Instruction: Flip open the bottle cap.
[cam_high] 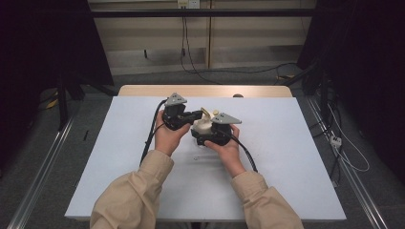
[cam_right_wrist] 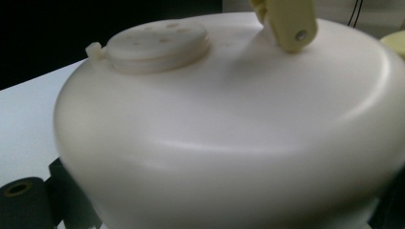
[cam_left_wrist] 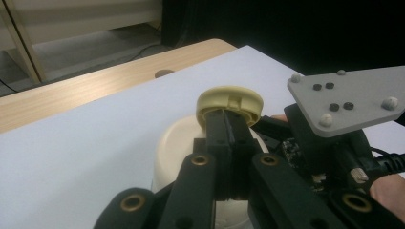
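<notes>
Wooden counter (cam_high: 143,90) with rounded corners, standing on a grey floor (cam_high: 47,157). Covered almost wholly by a pale white sheet (cam_high: 286,162), leaving a bare strip of light wood along the far edge. Small dark round spot (cam_high: 238,96) on that strip, just beyond the sheet's far border; seen again in the left gripper view (cam_left_wrist: 164,73). A few tiny dark specks (cam_high: 197,158) on the sheet near its middle, too small to identify. Cream plastic container (cam_high: 202,126) at mid-sheet; impossible to tell whether resting on the sheet or lifted off it.
</notes>
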Demonstrator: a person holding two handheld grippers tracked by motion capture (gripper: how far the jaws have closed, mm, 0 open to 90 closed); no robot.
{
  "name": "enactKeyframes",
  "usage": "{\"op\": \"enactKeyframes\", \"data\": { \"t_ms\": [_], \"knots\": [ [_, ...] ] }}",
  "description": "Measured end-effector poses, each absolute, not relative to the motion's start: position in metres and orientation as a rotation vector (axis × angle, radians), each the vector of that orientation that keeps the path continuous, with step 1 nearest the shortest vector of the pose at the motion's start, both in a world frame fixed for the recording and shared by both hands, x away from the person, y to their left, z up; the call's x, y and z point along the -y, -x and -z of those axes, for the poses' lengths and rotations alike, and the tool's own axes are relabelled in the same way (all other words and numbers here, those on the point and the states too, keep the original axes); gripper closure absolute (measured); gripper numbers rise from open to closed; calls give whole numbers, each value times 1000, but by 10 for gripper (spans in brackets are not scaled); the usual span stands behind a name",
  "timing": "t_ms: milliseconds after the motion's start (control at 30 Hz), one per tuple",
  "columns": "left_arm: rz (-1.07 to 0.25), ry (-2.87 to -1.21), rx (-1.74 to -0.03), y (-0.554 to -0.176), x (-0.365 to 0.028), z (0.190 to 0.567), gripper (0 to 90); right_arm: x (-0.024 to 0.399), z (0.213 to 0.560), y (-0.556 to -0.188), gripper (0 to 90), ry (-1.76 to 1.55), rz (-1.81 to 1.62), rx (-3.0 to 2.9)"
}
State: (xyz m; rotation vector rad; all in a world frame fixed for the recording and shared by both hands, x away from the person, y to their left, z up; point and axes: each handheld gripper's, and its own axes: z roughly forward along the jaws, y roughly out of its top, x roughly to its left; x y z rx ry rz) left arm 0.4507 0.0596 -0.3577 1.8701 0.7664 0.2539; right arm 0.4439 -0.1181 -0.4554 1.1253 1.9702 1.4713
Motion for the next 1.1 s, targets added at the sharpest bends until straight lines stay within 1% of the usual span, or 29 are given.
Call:
{"op": "enactKeyframes", "data": {
  "t_ms": [1100],
  "knots": [
    [-262, -1891, -768, -455, -47, 354, 900, 118, 455, -443, 56, -1134, -1463, -1971]
  ]
}}
